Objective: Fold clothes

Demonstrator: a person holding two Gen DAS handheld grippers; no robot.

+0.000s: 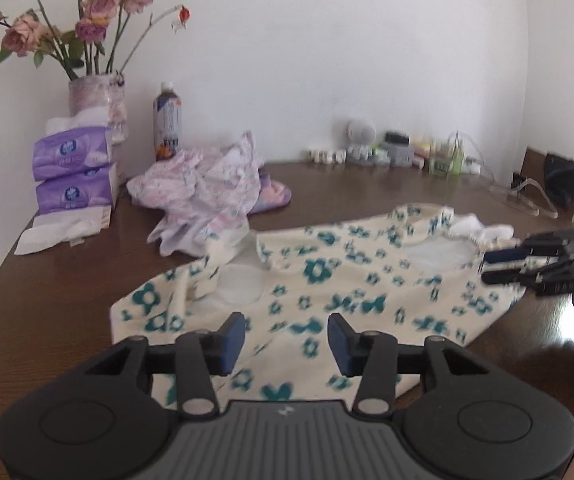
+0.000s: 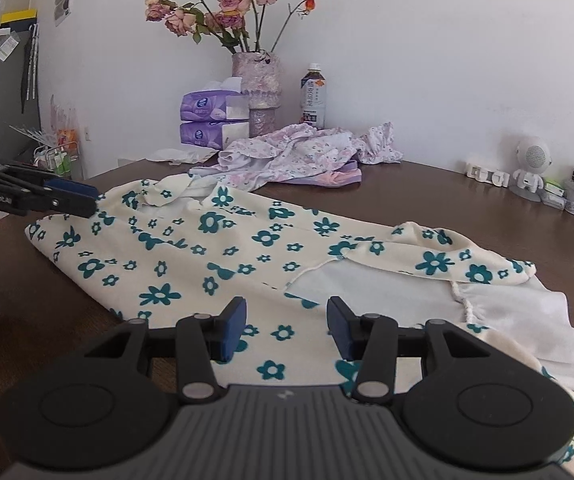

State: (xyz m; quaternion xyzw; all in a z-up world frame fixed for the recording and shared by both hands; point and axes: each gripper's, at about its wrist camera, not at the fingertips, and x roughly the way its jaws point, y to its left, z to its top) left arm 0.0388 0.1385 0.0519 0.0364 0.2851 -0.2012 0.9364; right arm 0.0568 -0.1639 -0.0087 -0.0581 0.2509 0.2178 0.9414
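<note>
My left gripper (image 1: 286, 340) and right gripper (image 2: 286, 330) both hover with jaws parted, gripping nothing, over the cream knit garment with teal flowers (image 2: 247, 248) lying rumpled on the glossy brown wooden table (image 1: 67, 288); crumpled lilac floral cloth (image 1: 207, 184) sits at eleven o'clock.

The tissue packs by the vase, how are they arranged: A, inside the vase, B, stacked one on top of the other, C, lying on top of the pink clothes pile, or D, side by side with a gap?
B: the two purple tissue packs sit stacked, left of the vase.
</note>
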